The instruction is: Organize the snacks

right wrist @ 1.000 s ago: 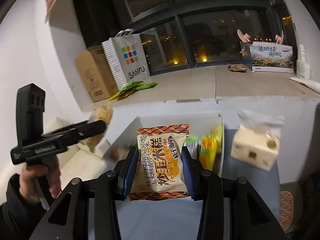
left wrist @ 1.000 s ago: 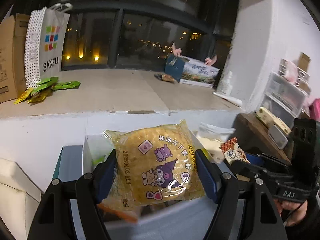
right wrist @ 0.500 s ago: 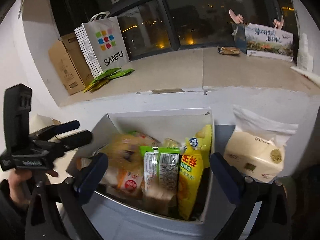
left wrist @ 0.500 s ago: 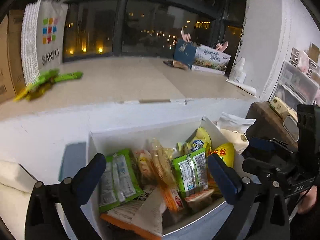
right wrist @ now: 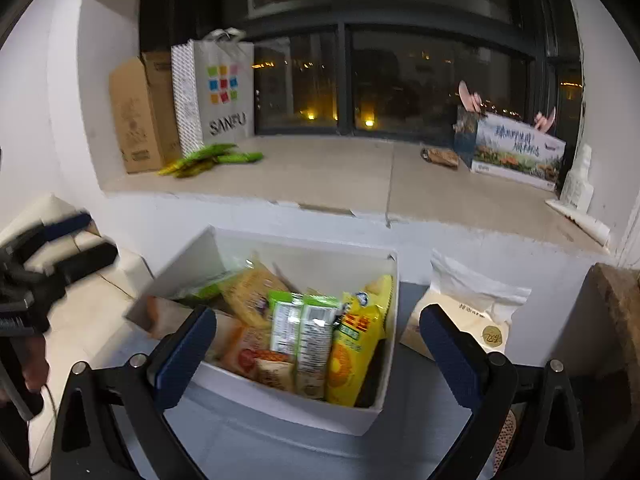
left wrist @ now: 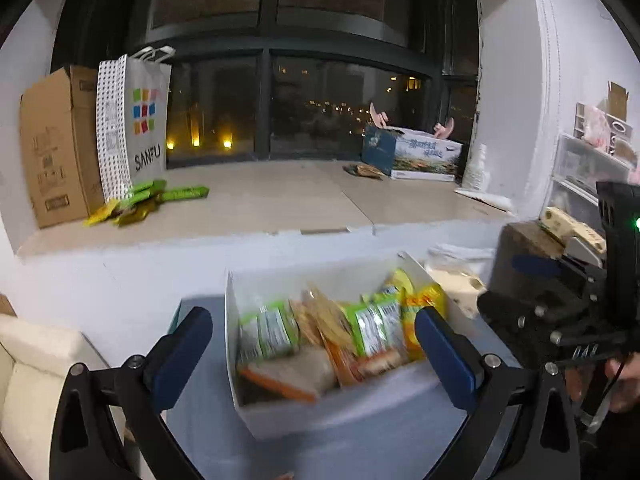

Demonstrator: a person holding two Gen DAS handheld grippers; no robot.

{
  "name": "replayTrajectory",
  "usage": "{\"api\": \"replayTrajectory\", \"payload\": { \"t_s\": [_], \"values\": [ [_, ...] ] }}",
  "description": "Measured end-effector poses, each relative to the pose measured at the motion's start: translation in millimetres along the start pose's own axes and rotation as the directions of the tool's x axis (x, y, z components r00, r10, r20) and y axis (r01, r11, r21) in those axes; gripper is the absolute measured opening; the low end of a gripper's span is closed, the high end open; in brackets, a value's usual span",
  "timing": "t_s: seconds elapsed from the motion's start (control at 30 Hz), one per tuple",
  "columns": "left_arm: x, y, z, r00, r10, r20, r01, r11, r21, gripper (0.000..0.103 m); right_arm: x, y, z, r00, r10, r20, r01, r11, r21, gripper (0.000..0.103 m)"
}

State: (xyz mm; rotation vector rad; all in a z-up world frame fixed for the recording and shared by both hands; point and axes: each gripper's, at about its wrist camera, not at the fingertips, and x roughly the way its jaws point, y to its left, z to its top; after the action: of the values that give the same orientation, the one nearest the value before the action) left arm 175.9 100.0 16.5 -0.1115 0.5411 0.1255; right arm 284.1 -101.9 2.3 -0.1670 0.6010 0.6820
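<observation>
A white box (left wrist: 280,414) (right wrist: 288,400) stands on a grey-blue surface, packed with snack packets: green ones (left wrist: 276,332) (right wrist: 304,328), a yellow one (right wrist: 352,352) and orange ones (left wrist: 340,356). My left gripper (left wrist: 316,352) is open and empty, held just in front of the box. My right gripper (right wrist: 316,348) is open and empty, also in front of the box. The right gripper shows at the right of the left wrist view (left wrist: 560,304). The left gripper shows at the left of the right wrist view (right wrist: 48,264).
A tissue pack (right wrist: 472,316) lies right of the box. On the window ledge behind are a cardboard box (left wrist: 56,148), a SANFU bag (left wrist: 136,124), loose green packets (left wrist: 148,200) and a printed carton (left wrist: 420,156). A cream cushion (left wrist: 32,380) sits at left.
Both grippers let go of their snack packets, which now lie in the box, and opened wide. Both have pulled back a little from the box.
</observation>
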Motion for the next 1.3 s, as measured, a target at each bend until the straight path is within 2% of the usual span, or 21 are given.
{"api": "replayTrajectory", "payload": {
  "t_s": [0.17,0.2,0.37,0.5,0.67,0.73,0.9,1.3],
  "values": [
    [-61.1,-7.3,-23.4,0.999,-0.018,0.035,0.019,1.0,-0.022,0.103,-57.9,11.7,-8.4,0.996,-0.016,0.084,0.013,0.999,0.041,0.103],
    [-71.0,-8.9,-28.5,0.999,-0.023,0.037,0.024,1.0,-0.02,0.103,-73.1,14.5,-13.6,0.996,0.0,0.093,-0.004,0.999,0.042,0.103],
    [-122.9,-23.0,-56.9,0.998,-0.024,0.063,0.026,0.999,-0.026,0.103,-116.6,21.4,-39.8,0.995,0.052,0.081,-0.058,0.996,0.073,0.103],
    [-149.2,-41.5,-80.5,0.999,-0.037,0.039,0.038,0.999,-0.017,0.103,-144.5,31.3,-73.1,0.996,0.055,0.072,-0.061,0.995,0.081,0.103],
    [-163.6,-53.8,-93.7,0.994,-0.106,0.021,0.106,0.993,-0.042,0.103,-170.2,43.1,-108.4,0.995,0.065,0.071,-0.073,0.991,0.11,0.103],
    [-164.6,-58.5,-92.8,0.994,-0.105,0.018,0.106,0.994,-0.025,0.103,-175.8,47.3,-113.3,0.995,0.065,0.076,-0.072,0.992,0.105,0.103],
    [-160.8,-59.3,-92.0,0.993,-0.114,0.005,0.114,0.993,-0.036,0.103,-175.7,47.7,-109.4,0.996,0.038,0.078,-0.045,0.995,0.088,0.103],
    [-157.3,-60.1,-94.5,0.994,-0.105,-0.009,0.104,0.994,-0.028,0.103,-173.1,48.1,-110.6,0.997,0.045,0.063,-0.051,0.995,0.088,0.103]
  ]
}}
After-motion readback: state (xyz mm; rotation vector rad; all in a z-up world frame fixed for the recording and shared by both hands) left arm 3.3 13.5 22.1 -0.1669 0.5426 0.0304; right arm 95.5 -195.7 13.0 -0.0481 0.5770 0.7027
